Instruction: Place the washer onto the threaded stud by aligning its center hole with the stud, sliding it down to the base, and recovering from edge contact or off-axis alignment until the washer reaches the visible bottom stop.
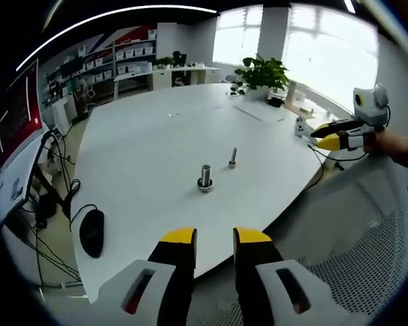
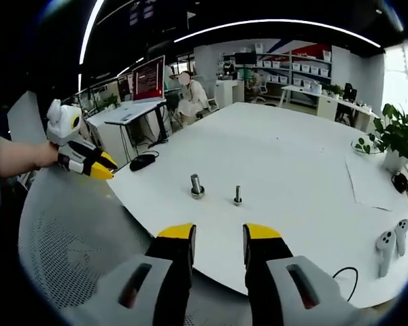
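I hold my left gripper (image 1: 214,238) and right gripper (image 2: 219,234) back off the white table (image 1: 149,136), jaws apart and empty, sizing up the approach. The larger stud (image 1: 205,178) seems already to carry the washer at its base; the thinner stud (image 1: 232,158) stands just beside it.

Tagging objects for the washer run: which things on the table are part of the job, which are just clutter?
Job:
large stud, with what looks like a ring at its base
small stud
left gripper, jaws apart, empty
right gripper, jaws apart, empty

Clutter:
mouse
potted plant
two white controllers
paper sheet
mesh chair
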`<action>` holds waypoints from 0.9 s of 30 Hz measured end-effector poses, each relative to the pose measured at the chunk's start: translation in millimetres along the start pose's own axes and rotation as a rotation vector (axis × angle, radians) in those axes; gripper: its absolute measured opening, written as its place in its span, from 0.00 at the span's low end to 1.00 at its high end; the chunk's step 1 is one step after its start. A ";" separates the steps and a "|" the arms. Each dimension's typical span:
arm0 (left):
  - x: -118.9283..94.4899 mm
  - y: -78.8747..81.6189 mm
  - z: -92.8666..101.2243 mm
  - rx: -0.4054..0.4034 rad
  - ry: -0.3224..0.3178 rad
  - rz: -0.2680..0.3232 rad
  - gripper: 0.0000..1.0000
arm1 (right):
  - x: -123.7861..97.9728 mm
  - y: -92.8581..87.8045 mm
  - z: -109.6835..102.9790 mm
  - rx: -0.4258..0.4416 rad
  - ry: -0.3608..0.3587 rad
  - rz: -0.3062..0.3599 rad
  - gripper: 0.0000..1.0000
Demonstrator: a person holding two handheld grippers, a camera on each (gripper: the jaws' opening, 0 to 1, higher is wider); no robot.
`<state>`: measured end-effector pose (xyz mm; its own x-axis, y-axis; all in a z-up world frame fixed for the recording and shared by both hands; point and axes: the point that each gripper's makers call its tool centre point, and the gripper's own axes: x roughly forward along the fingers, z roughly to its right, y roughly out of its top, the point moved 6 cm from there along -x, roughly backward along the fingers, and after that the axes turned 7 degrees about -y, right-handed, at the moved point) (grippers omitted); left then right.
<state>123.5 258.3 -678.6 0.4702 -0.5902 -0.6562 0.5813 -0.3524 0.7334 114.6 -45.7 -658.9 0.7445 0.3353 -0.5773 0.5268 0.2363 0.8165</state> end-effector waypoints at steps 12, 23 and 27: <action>-0.4 -2.9 -1.7 0.034 0.013 -0.020 0.19 | 1.9 -1.8 -4.1 -0.026 0.009 -0.023 0.30; -2.5 1.9 -2.0 0.029 0.017 0.013 0.19 | 2.7 -3.9 -2.9 -0.034 0.007 -0.037 0.30; -3.0 2.1 -2.8 0.027 0.023 0.020 0.19 | 2.5 -4.0 -2.2 -0.029 0.005 -0.035 0.30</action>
<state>125.1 261.3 -675.5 0.4969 -0.5805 -0.6450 0.5534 -0.3606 0.7508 113.4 -43.7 -663.5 0.7239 0.3308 -0.6054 0.5400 0.2743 0.7957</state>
